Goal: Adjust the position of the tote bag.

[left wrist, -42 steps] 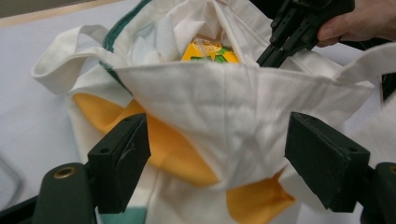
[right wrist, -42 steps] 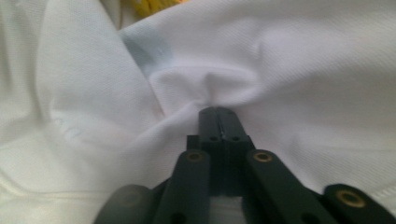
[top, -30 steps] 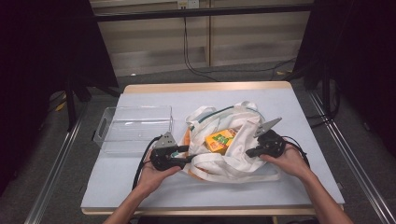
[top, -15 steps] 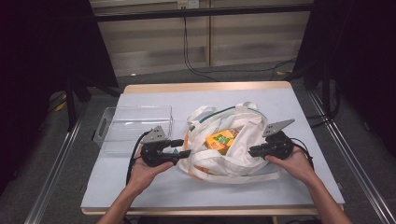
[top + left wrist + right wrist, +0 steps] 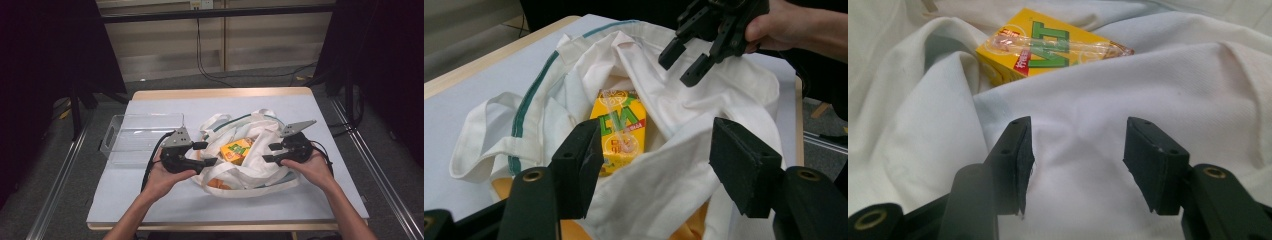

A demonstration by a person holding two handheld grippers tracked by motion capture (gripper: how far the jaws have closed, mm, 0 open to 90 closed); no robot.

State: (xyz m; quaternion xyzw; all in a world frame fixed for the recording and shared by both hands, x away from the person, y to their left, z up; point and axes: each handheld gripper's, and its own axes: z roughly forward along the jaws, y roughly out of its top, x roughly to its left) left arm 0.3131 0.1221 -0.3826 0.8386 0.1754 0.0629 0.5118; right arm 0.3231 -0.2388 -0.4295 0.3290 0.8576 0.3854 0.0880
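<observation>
Left gripper (image 5: pixel 206 153) apart, right gripper (image 5: pixel 270 152) apart | juice carton (image 5: pixel 236 150) between them, inside cloth bag (image 5: pixel 260 170)

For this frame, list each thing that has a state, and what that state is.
Left gripper: open, at the bag's left edge, holding nothing.
Right gripper: open, over the bag's right side, holding nothing.
Cloth bag: lying crumpled on the table, mouth open.
Yellow drink carton: lying inside the bag, partly covered by cloth, straw attached.
Clear plastic bin: upright, empty, left of the bag.
</observation>
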